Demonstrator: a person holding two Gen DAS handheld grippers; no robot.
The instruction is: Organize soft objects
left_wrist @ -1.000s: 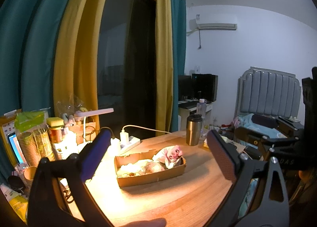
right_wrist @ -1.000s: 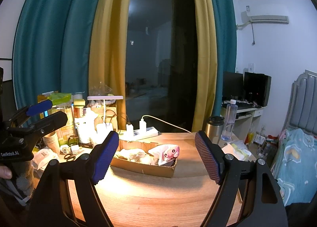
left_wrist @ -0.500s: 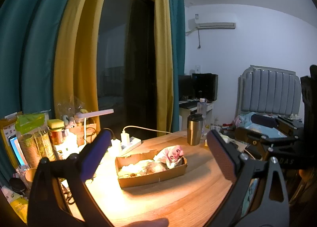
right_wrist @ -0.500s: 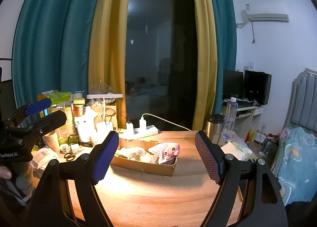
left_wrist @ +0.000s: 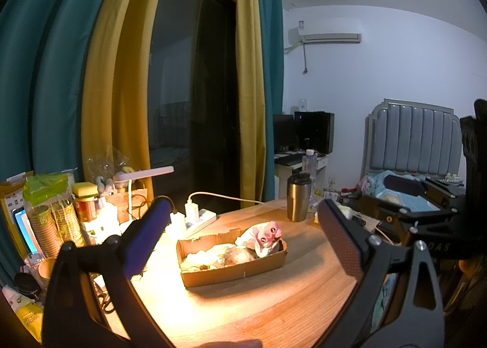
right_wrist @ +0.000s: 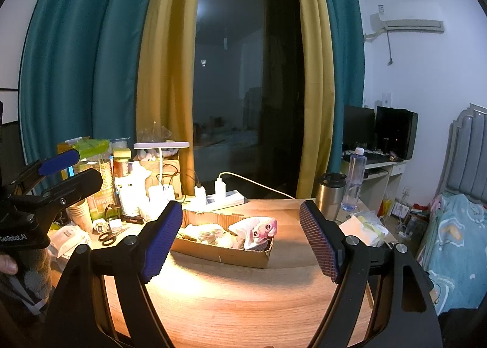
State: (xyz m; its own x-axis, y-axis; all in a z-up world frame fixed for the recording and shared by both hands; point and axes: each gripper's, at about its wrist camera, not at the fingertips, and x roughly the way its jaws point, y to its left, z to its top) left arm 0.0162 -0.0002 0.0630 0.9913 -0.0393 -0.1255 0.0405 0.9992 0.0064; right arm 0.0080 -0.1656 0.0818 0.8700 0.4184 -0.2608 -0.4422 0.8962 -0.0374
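A shallow cardboard box (left_wrist: 234, 269) (right_wrist: 225, 252) stands on the round wooden table (left_wrist: 258, 305) (right_wrist: 243, 296). In it lie several pale soft things, with a pink and white plush toy (left_wrist: 264, 234) (right_wrist: 258, 231) at its right end. My left gripper (left_wrist: 243, 232) is open and empty, raised well short of the box. My right gripper (right_wrist: 240, 226) is open and empty too, held back from the box. The left gripper also shows at the left edge of the right wrist view (right_wrist: 70, 170). The right gripper shows at the right edge of the left wrist view (left_wrist: 408, 196).
A steel tumbler (left_wrist: 298, 197) (right_wrist: 330, 194) and a plastic bottle (right_wrist: 354, 179) stand behind the box. A power strip (left_wrist: 199, 220) (right_wrist: 223, 199), a desk lamp (right_wrist: 161, 147), paper cups (left_wrist: 51, 226), jars and scissors (right_wrist: 108, 237) crowd the table's left. A bed (right_wrist: 456, 232) is to the right.
Both grippers have drifted slightly; the box sits a little lower and further right in the left wrist view. Both stay open and empty.
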